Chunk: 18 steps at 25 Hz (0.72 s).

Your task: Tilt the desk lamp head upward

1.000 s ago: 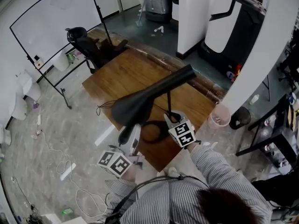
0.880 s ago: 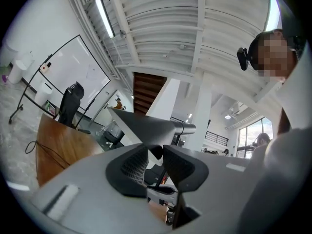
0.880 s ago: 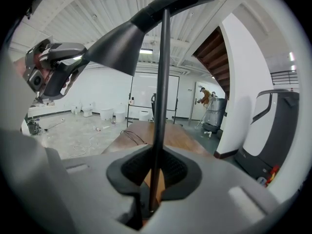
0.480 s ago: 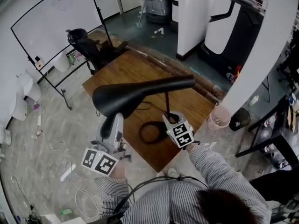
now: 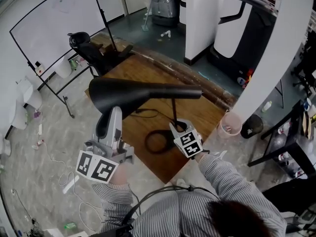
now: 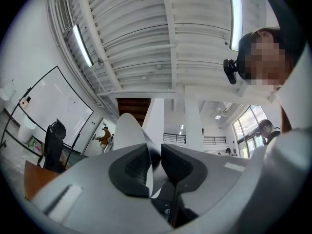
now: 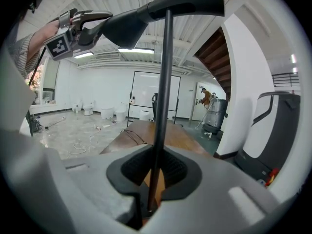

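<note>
The left gripper (image 5: 114, 112), at 7 o'clock of the lamp head (image 5: 143, 90), is clamped on its wide rim (image 5: 94, 90), the jaws having just tightened further. The head lies roughly level over the table (image 5: 148, 70); the right gripper (image 5: 176, 126), at 5 o'clock, grasps the stem (image 5: 174, 107). Advise raising the rim in a smooth arc, stem braced.

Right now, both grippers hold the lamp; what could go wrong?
The left gripper has just been closing its jaws on only the thin rim of the lamp head; it may slip. The base ring sits near the table edge; if the right gripper on the stem slackens, it could topple.
</note>
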Each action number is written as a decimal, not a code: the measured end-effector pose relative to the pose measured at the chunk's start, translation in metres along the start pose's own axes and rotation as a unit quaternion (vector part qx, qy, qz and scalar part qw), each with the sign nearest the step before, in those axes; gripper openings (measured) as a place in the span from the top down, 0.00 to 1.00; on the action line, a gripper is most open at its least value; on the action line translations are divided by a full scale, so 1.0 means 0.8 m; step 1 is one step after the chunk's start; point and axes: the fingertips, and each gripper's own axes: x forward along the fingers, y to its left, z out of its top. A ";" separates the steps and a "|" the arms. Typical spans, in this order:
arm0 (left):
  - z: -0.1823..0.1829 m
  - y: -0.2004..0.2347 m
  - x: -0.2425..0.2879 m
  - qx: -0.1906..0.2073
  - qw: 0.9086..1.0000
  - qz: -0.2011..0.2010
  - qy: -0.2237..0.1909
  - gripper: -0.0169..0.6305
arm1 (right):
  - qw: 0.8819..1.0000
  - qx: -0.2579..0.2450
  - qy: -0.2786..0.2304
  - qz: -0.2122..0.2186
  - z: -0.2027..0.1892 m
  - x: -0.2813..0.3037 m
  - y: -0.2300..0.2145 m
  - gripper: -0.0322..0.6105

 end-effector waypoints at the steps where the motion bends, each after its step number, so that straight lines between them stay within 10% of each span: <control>1: 0.005 -0.003 0.004 0.004 1.000 -0.004 -0.003 0.87 | 1.000 0.000 -0.003 0.001 0.000 0.000 0.000 0.88; 18: 0.038 -0.025 0.038 0.047 0.998 -0.039 -0.002 0.89 | 1.000 0.002 -0.002 -0.007 0.000 0.001 0.000 0.88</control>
